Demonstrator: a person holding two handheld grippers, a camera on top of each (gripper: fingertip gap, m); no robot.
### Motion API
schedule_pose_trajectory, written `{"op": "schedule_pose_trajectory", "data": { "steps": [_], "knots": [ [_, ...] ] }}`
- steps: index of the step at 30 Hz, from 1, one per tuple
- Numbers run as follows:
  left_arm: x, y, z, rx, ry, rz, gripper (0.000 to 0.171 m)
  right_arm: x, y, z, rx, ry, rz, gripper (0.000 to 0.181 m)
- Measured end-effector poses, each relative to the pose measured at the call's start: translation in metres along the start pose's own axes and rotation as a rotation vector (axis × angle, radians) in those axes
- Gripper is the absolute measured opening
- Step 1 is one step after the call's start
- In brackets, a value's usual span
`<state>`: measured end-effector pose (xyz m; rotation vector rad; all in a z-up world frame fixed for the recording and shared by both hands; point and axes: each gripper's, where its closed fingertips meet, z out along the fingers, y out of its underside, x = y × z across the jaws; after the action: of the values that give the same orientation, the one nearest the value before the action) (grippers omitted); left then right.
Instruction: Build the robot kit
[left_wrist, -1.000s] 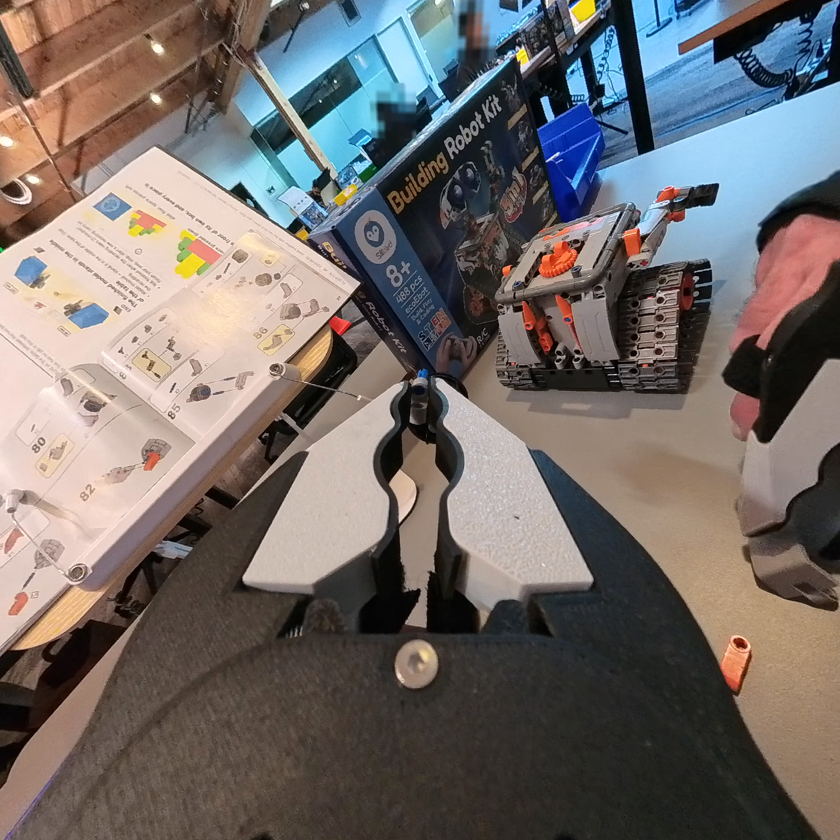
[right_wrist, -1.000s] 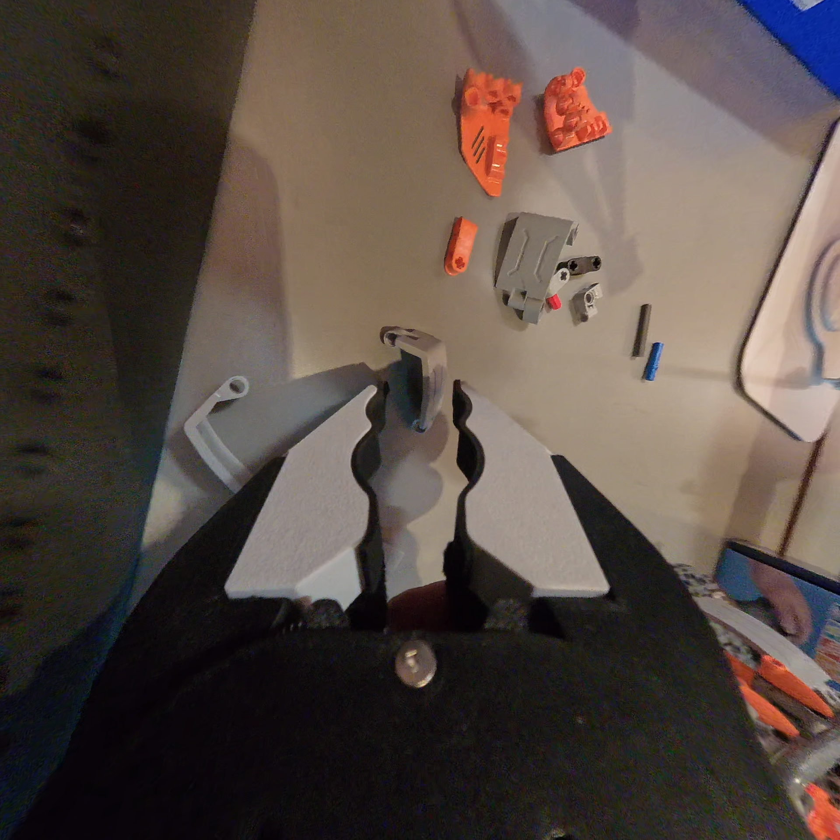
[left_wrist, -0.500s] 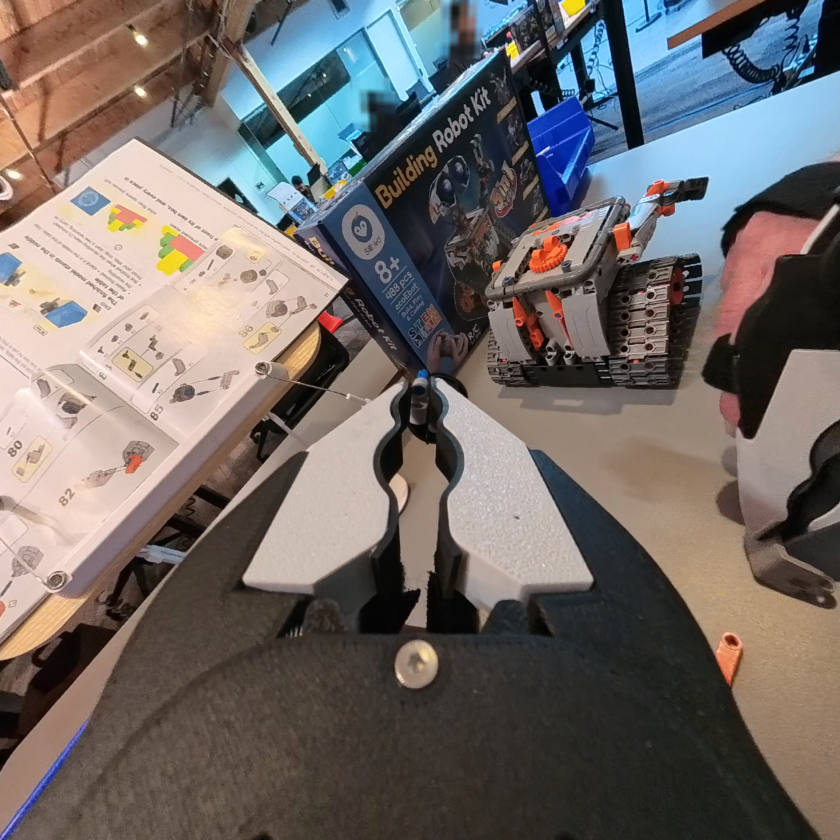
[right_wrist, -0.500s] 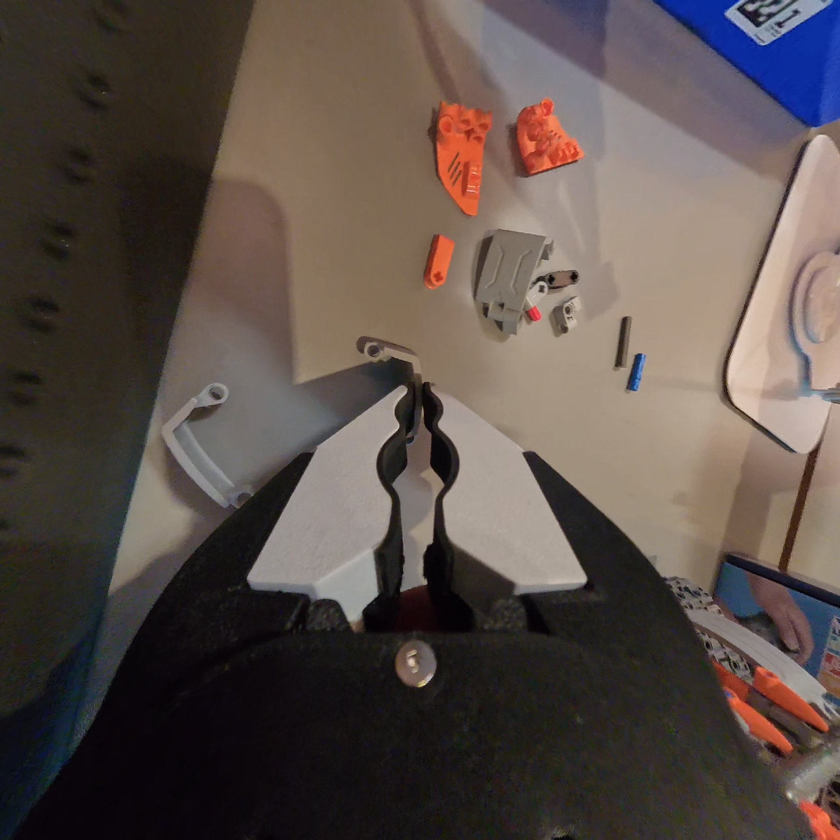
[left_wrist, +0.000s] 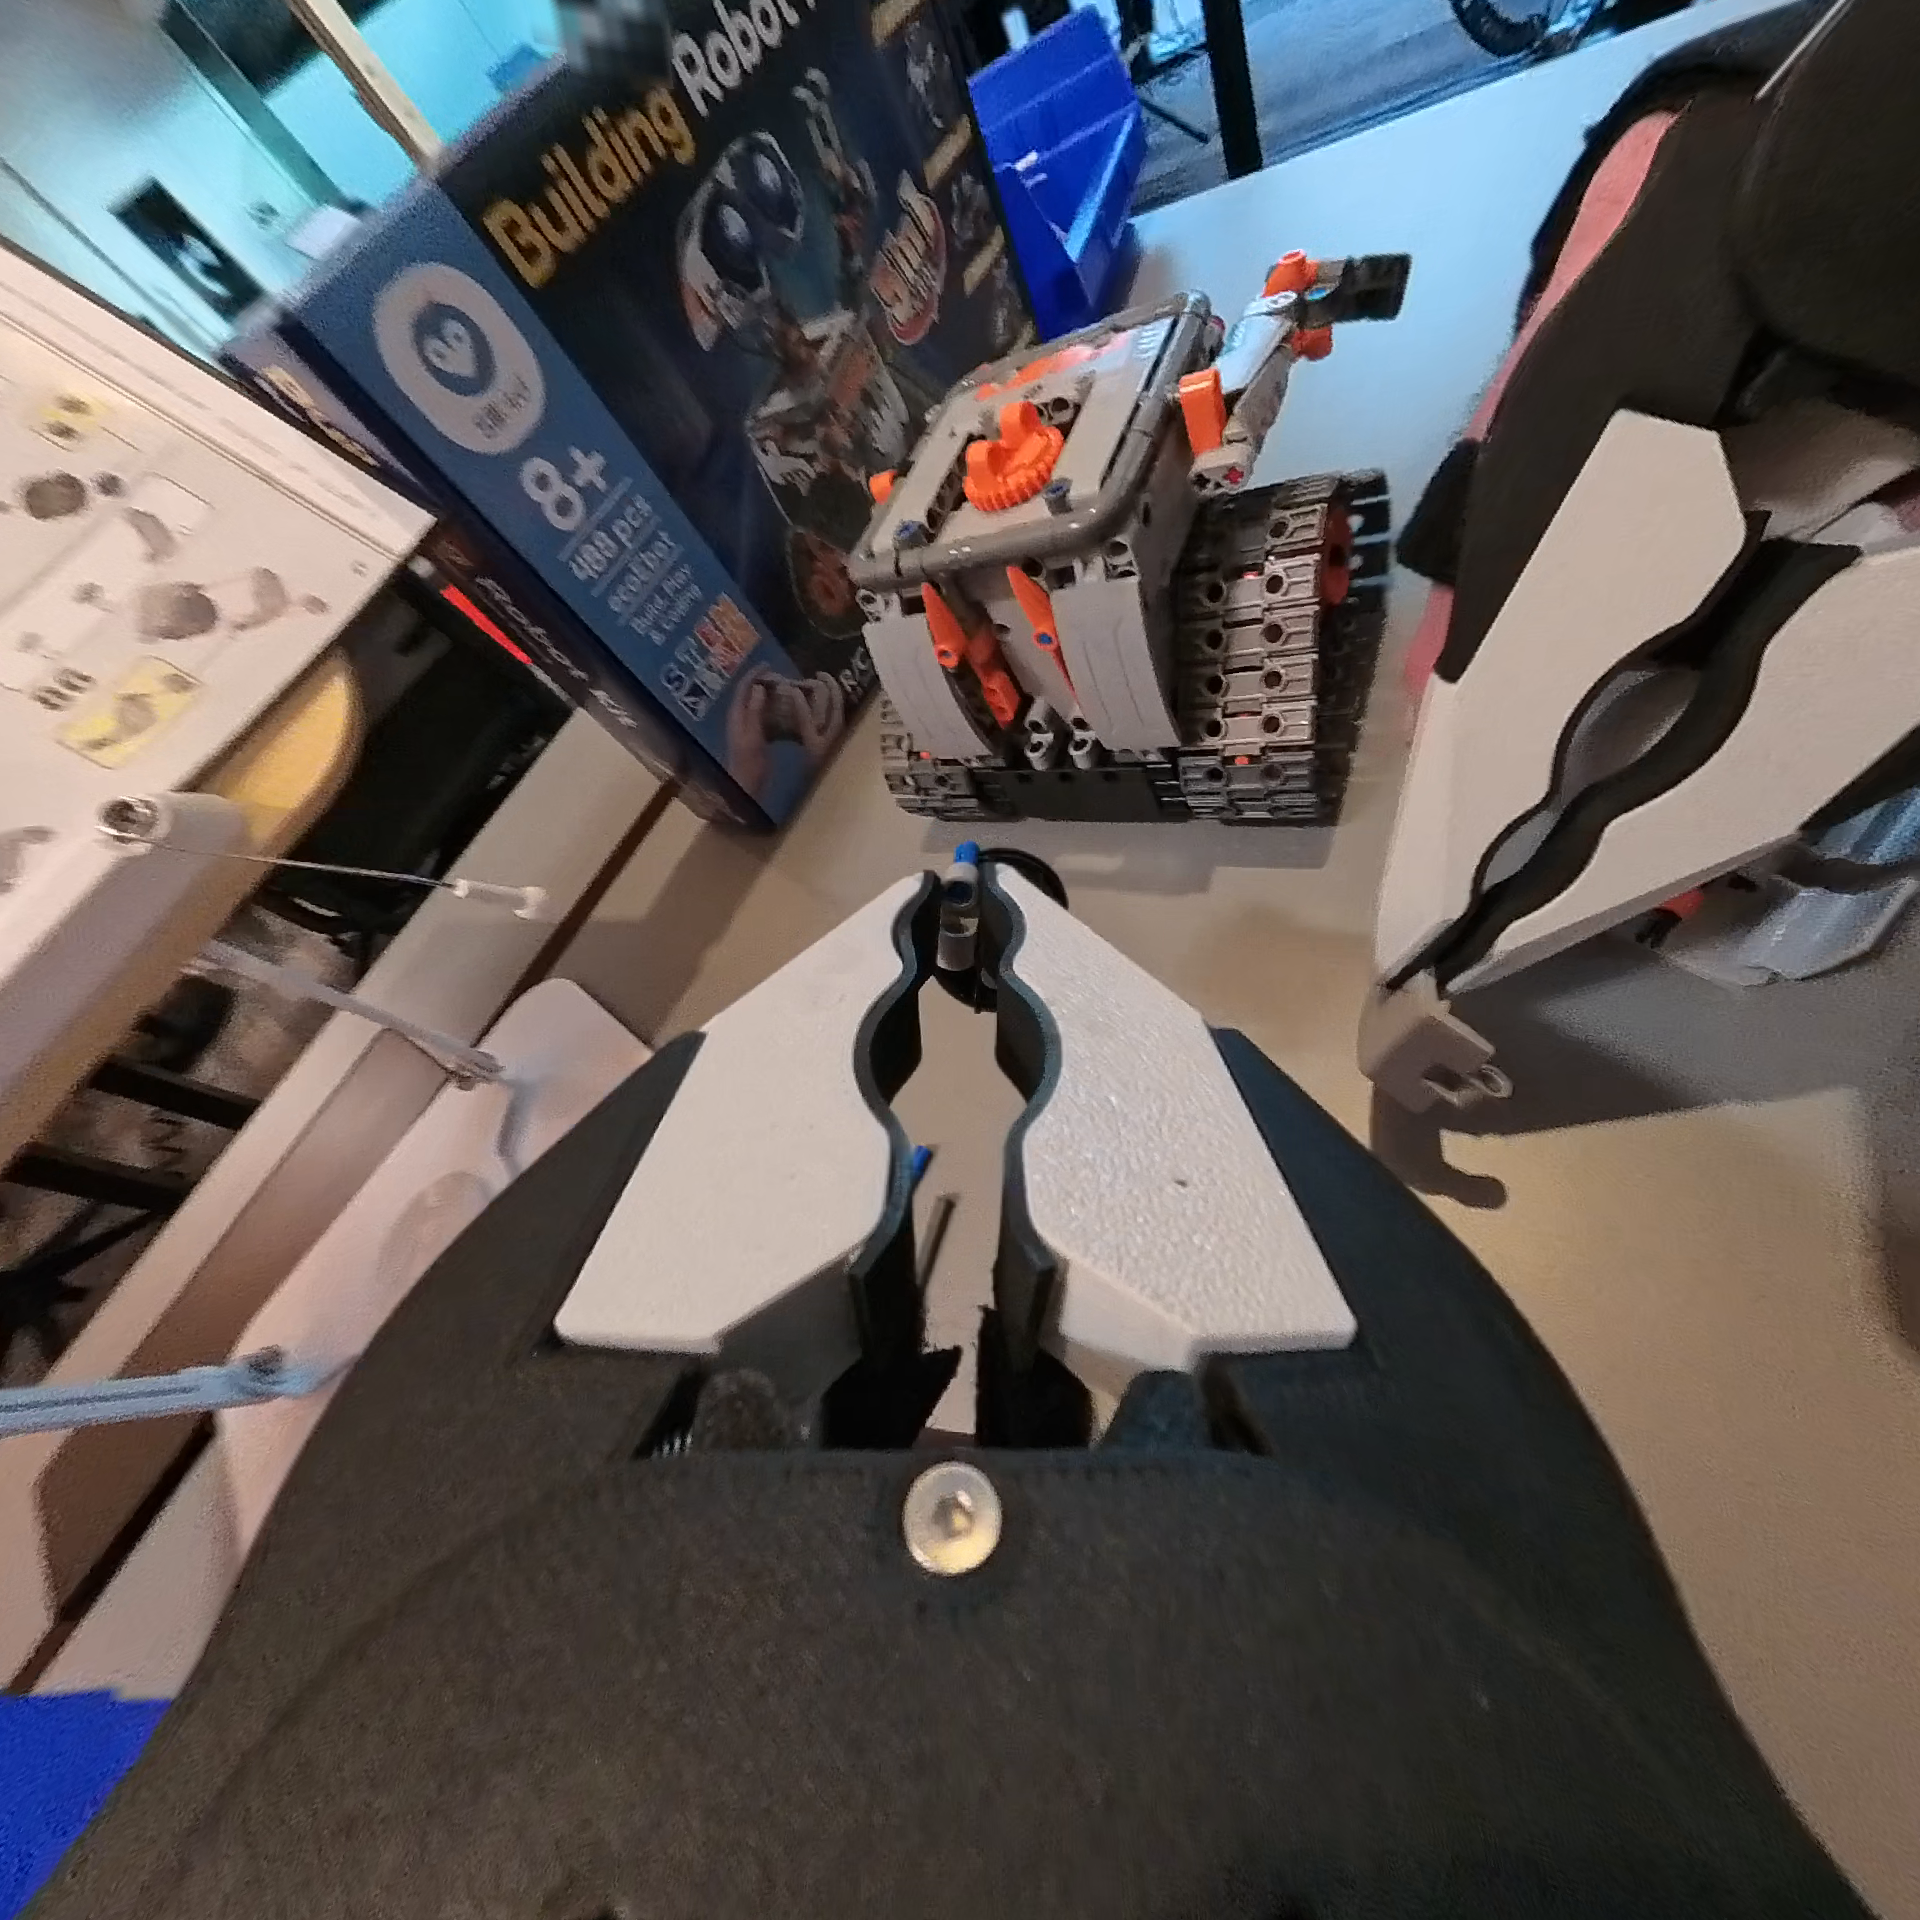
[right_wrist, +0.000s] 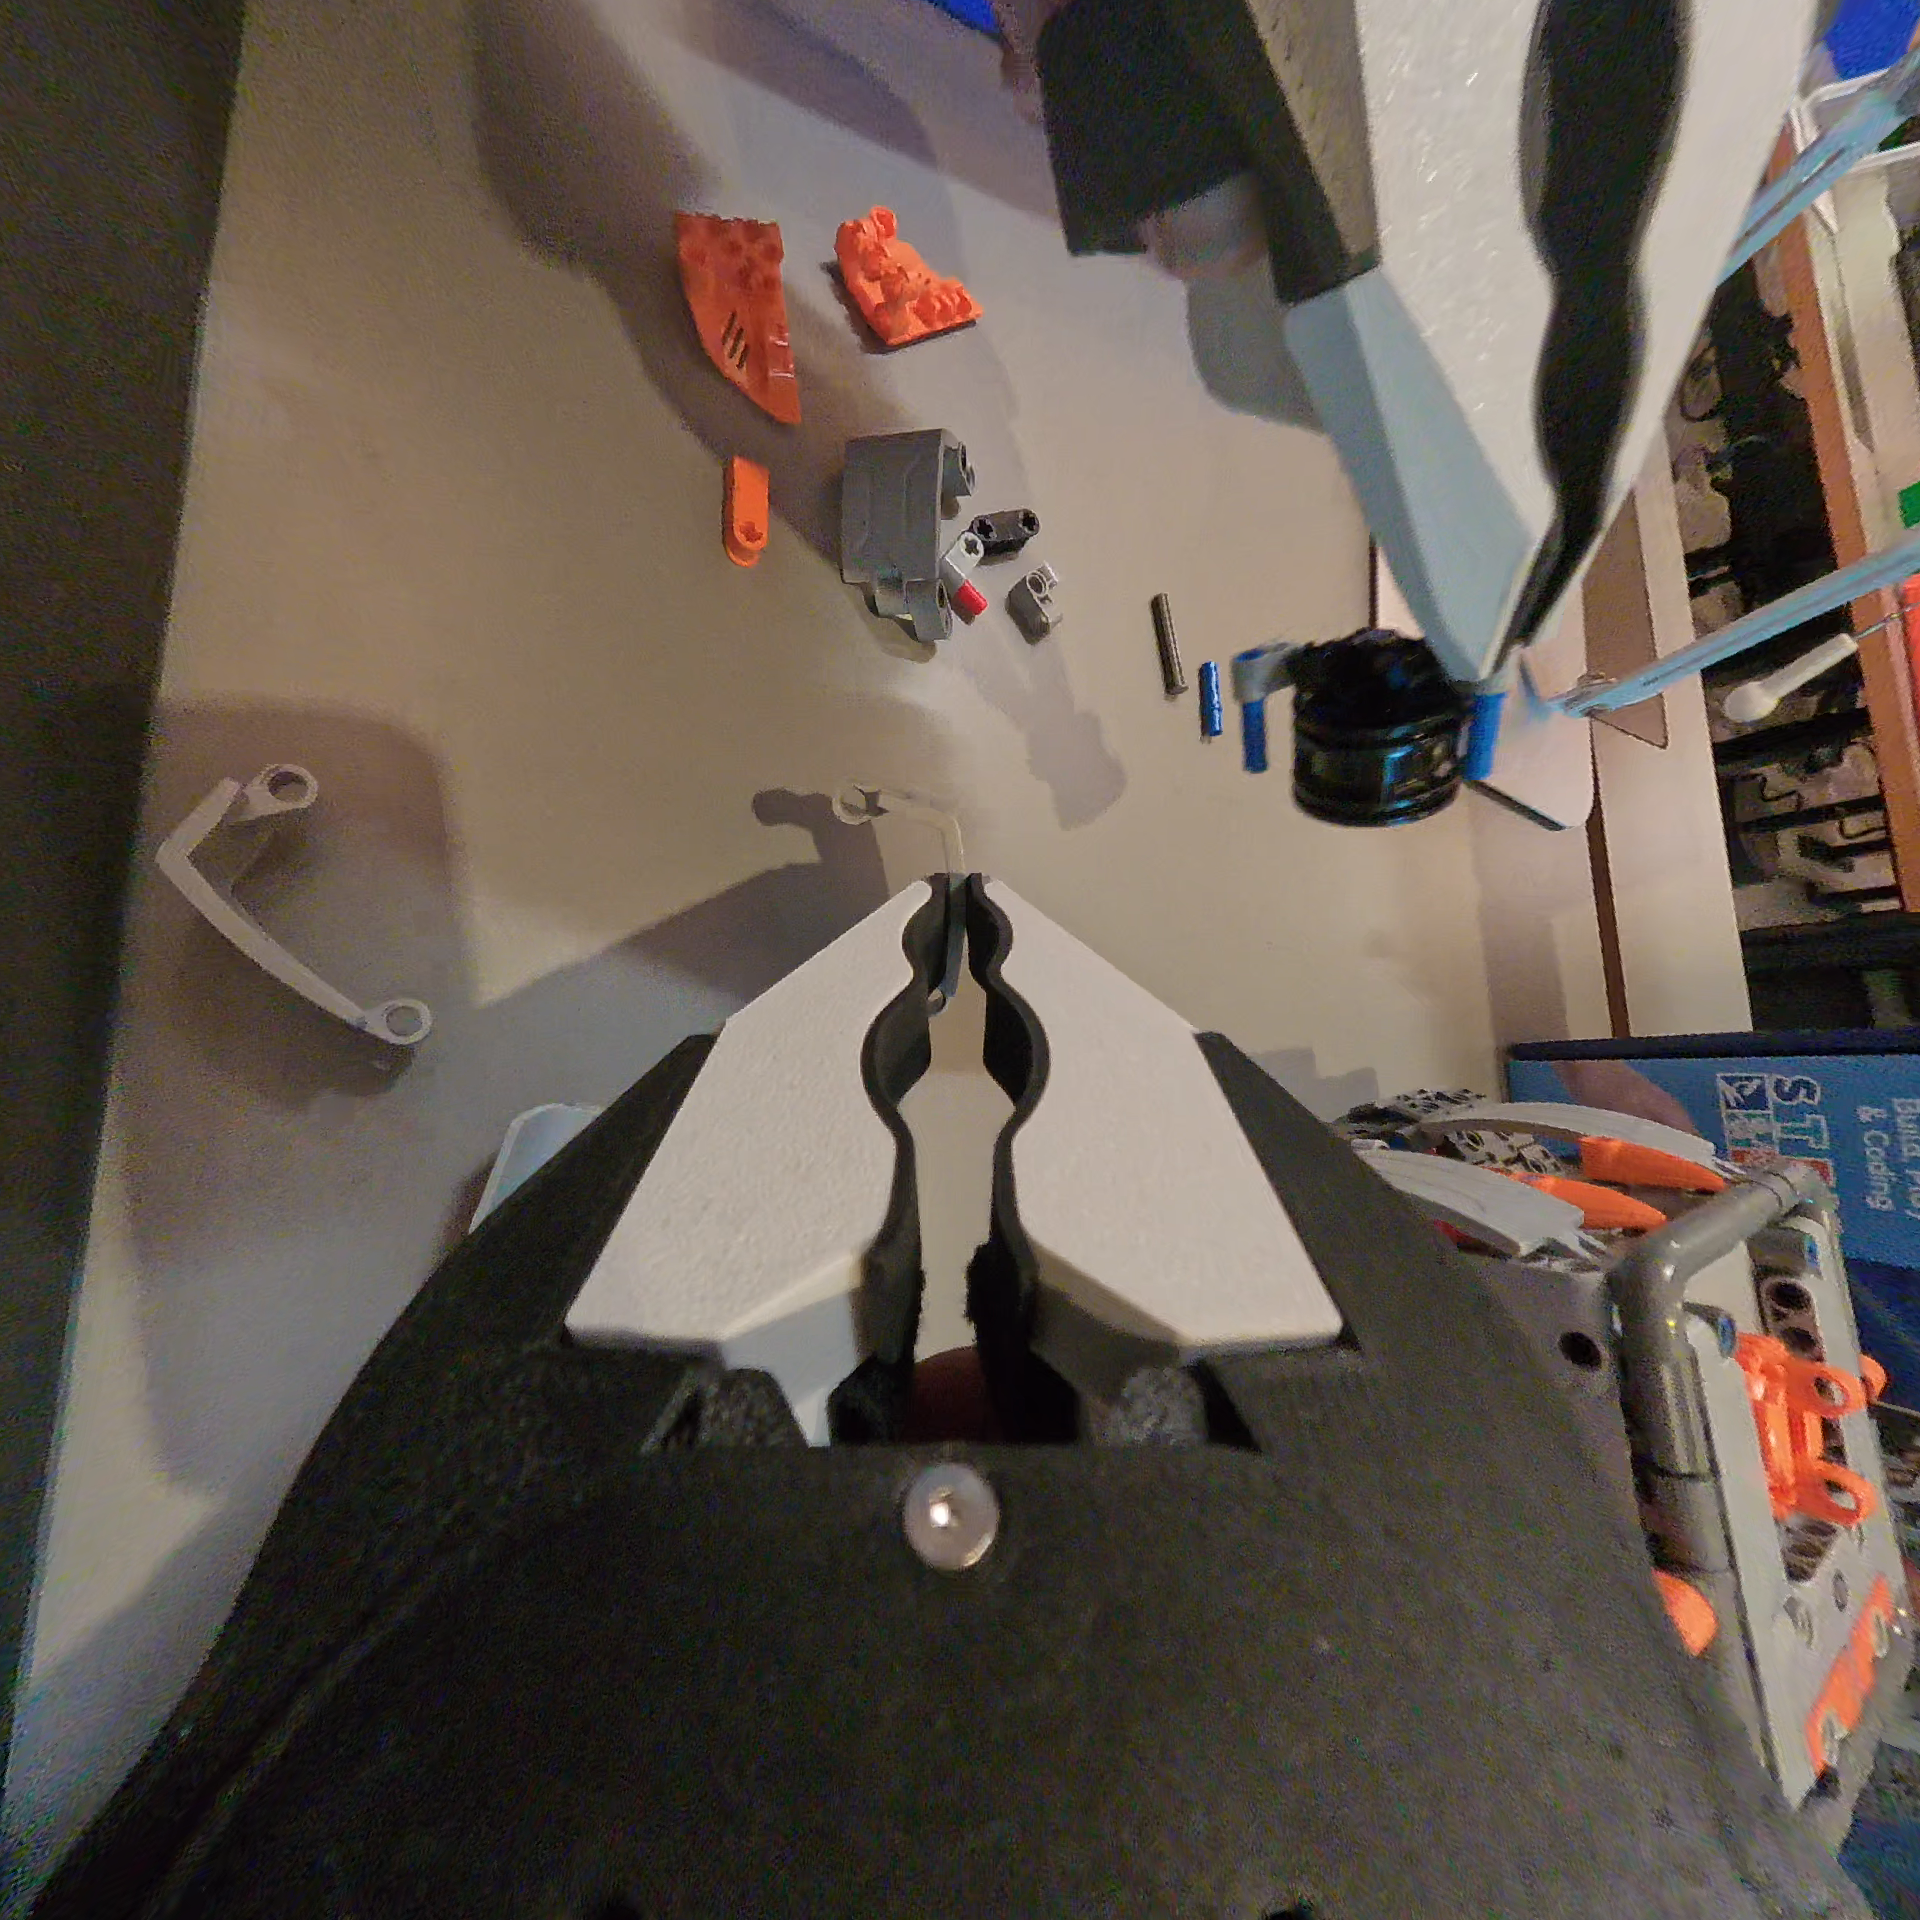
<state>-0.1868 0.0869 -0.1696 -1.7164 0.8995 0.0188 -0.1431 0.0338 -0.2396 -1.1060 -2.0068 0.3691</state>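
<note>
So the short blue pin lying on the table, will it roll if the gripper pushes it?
Probably yes: the blue pin looks round and thin, so a sideways nudge may roll it. It seems light and hard plastic, likely stiff. On the smooth table it could also slide.

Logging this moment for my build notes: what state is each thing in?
left tongs: shut on black wheel assembly
right tongs: shut on thin grey curved panel
second grey curved panel: lying loose on table
tracked robot model: standing, partly built
kit box: upright
</note>
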Motion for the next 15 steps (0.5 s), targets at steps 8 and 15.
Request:
{"op": "schedule_pose_trajectory", "data": {
  "steps": [8, 15],
  "knots": [
    [0.020, 0.032, 0.022, -0.101, 0.115, -0.032, 0.004, 0.001, 0.009, -0.003, 0.005, 0.019, 0.013, 0.000],
    [0.029, 0.053, 0.032, -0.179, 0.148, 0.004, 0.005, 0.006, 0.015, -0.006, -0.006, 0.048, 0.021, 0.000]
  ]
}}
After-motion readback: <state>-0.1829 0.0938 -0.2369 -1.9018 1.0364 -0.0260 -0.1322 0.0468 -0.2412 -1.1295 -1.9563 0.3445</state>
